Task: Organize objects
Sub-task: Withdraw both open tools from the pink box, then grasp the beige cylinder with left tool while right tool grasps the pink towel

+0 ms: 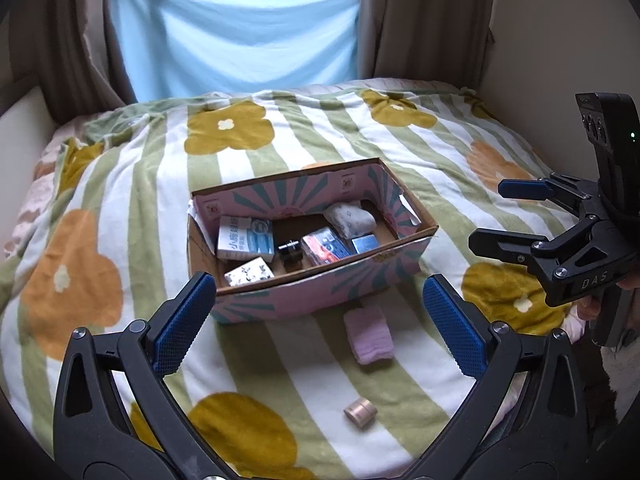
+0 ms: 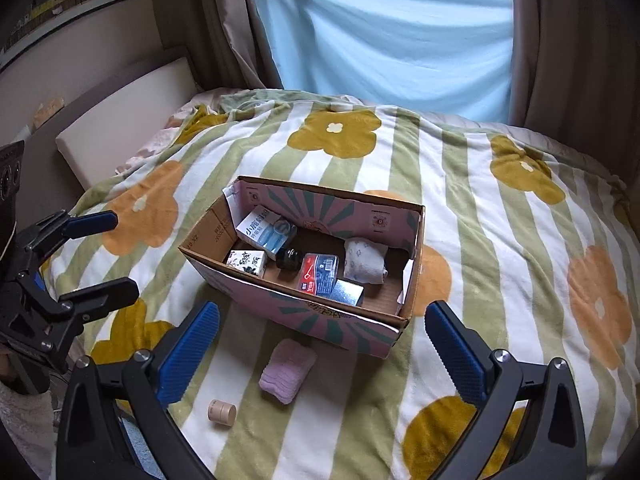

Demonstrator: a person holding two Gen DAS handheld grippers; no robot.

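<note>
An open pink cardboard box [image 1: 320,300] [image 2: 304,320] sits on the flowered blanket and holds several small items: white cartons, a black cylinder, a red case, a rolled patterned cloth. A folded pink cloth [image 1: 368,340] [image 2: 287,370] lies on the blanket just in front of the box. A small tan cylinder [image 1: 360,413] [image 2: 221,412] lies nearer still. My left gripper [image 1: 320,320] is open and empty, above the pink cloth. My right gripper [image 2: 322,340] is open and empty, over the box's front edge. Each gripper also shows in the other's view, the right one [image 1: 496,214] and the left one [image 2: 120,254].
The striped flower blanket [image 1: 120,200] [image 2: 500,240] covers the bed. A blue sheet [image 1: 240,32] and brown curtains [image 2: 580,40] hang behind. A white headboard pad [image 2: 120,120] and a framed picture [image 2: 68,4] are at the left wall.
</note>
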